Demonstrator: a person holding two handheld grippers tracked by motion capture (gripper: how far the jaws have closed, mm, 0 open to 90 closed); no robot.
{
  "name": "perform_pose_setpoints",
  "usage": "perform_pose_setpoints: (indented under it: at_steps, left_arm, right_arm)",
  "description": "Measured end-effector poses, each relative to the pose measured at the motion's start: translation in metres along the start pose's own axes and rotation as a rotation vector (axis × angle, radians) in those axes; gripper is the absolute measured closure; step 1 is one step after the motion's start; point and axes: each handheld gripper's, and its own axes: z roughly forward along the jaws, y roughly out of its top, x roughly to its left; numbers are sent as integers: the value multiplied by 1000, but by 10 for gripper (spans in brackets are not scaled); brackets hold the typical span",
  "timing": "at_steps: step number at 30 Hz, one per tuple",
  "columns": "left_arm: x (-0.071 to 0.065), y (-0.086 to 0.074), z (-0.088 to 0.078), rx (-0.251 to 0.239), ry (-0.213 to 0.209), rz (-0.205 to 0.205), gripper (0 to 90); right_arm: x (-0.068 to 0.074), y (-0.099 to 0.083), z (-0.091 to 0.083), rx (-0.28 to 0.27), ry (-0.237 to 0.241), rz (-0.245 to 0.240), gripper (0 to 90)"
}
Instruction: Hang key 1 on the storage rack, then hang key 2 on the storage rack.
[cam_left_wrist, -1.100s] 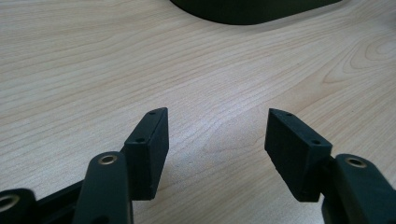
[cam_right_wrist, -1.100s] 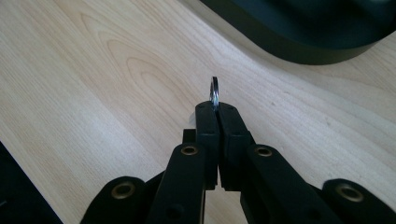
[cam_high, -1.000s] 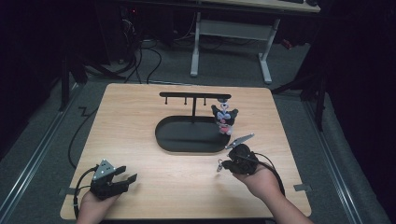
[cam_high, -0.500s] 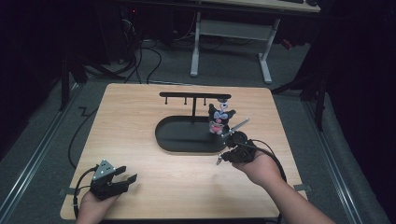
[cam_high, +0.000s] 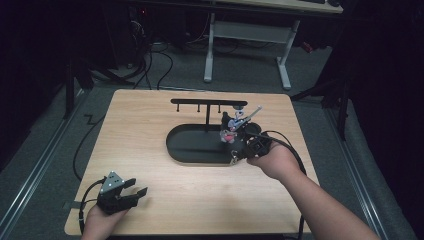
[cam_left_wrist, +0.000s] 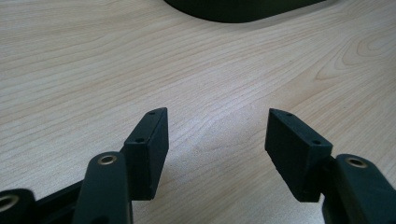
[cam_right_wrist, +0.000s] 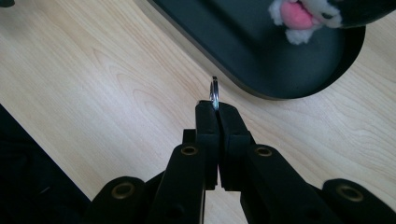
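Observation:
My right gripper (cam_high: 235, 156) (cam_right_wrist: 217, 106) is shut on a small metal ring (cam_right_wrist: 214, 93), which sticks up from between the pads. It hovers over the right end of a black oval tray (cam_high: 190, 150) (cam_right_wrist: 243, 42). A small plush toy (cam_high: 227, 131) (cam_right_wrist: 303, 14), black, white and pink, is just beyond it above the tray, under the right end of a black hook rack (cam_high: 207, 103). Whether the plush is linked to the ring I cannot tell. My left gripper (cam_high: 134, 193) (cam_left_wrist: 217, 140) rests open at the table's front left, with nothing between its jaws.
The wooden table (cam_high: 150, 125) (cam_left_wrist: 187, 70) has dark floor all round, and its edges are close to both hands. A desk frame (cam_high: 245, 45) and cables stand beyond the far edge. The tray's near rim (cam_left_wrist: 233, 9) lies ahead of the left gripper.
The right hand has risen and moved away from the front edge toward the rack, still shut on the ring. The plush has shifted slightly left. The left gripper has stayed put.

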Motion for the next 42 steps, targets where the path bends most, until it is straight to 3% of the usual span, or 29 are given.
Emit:
perform_pose_setpoints:
  at_steps: [11,13,14,17,20,33,36,38,39,42]
  left_arm:
    - [0,0,-1,-3,-3,-4,402]
    - [0,0,0,-3,-1,-2,402]
    - [0,0,0,0,-3,-1,402]
    - [0,0,0,-1,-2,2,402]
    - [0,0,1,-1,-2,7,402]
    - [-1,1,3,1,-16,16,402]
    - [-2,0,5,9,-15,25,402]
    - [-3,0,4,10,-13,29,402]
    - [-3,-1,3,9,-13,28,402]
    - [-2,-2,2,5,-9,23,402]
  right_arm:
    - [-4,22,-5,12,-8,-4,893]
    - [-5,25,-8,15,-9,22,893]
    - [-7,26,-8,8,-11,2,893]
    - [-9,31,-11,8,-16,24,893]
    - [-12,37,-13,-3,-26,3,893]
    - [-18,62,-14,-10,-12,18,893]
    - [-21,69,-13,-6,-19,-1,893]
    - [-21,74,-13,-1,-23,17,893]
    - [-23,76,-13,-9,-25,-5,893]
    - [-24,83,-13,-10,-28,-6,893]
